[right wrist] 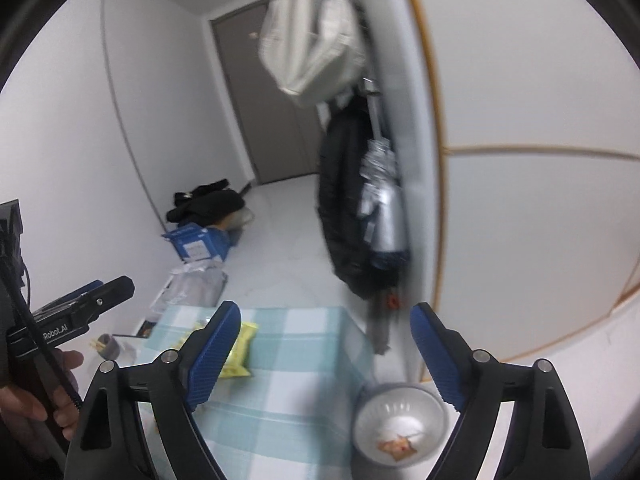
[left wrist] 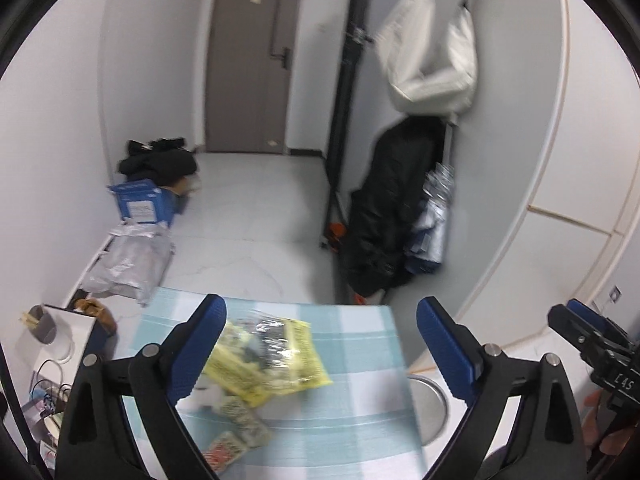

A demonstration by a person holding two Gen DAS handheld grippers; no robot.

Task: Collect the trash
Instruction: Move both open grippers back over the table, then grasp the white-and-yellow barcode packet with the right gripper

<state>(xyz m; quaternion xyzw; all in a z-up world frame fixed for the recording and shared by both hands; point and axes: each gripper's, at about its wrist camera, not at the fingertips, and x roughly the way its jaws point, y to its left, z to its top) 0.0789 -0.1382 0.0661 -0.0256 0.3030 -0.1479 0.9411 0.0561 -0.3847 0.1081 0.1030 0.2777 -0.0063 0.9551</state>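
While both grippers hang above a small table covered in a blue-and-white checked cloth, neither holds anything. The left gripper has its 2 blue fingers spread wide, with a yellow crinkly wrapper lying on the cloth below them, among a few smaller wrappers. The right gripper is spread just as wide and empty. Just beside the table stands a round bin with a white liner and 1 scrap inside. A good next step, I judge: lower the left fingers astride the yellow wrapper, pinch its crumpled middle, then carry it over the bin's mouth before releasing.
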